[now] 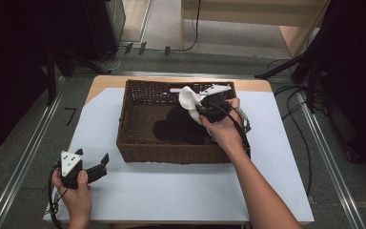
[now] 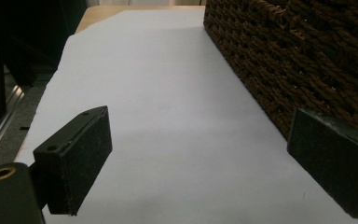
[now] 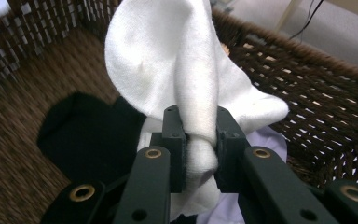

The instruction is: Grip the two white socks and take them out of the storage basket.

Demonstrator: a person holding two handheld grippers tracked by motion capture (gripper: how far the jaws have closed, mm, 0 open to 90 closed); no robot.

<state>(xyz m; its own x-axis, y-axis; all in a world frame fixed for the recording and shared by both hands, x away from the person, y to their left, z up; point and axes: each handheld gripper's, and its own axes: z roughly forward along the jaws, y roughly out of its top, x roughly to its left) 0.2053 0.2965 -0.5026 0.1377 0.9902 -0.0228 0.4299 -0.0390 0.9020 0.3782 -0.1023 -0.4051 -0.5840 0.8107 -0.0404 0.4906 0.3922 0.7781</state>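
White cloth (image 3: 186, 79), pinched tight and lifted over the wicker basket (image 1: 138, 152)! In the right gripper view both black jaws clamp a bunched fold of it, and the fabric fans upward above them in a soft, curling sheet. From the high view the right gripper (image 1: 201, 110) sits over the right half of the basket, the right hand (image 1: 226, 131) wrapped around its body, forearm running in diagonally from the bottom edge, wrist raised above the near rim. The cloth stands up and to the left of that hand, near the basket's far wall.

Over on the near left, the left gripper (image 1: 106, 164) rests low on the white table cover (image 1: 181, 191), just outside the basket's near left corner, the left hand (image 1: 76, 193) gripping from behind. Its jaws stand wide apart with nothing between them; in the left gripper view one pad sits just beside the woven wall.

Now the murky parts: dark clothing (image 1: 178, 126) lies on the basket floor, its shape hard to read against the brown weave. The cloth's lower end drops out of sight behind the jaws, and something pale lilac (image 3: 265, 140) peeks out beneath, too cut off to identify.
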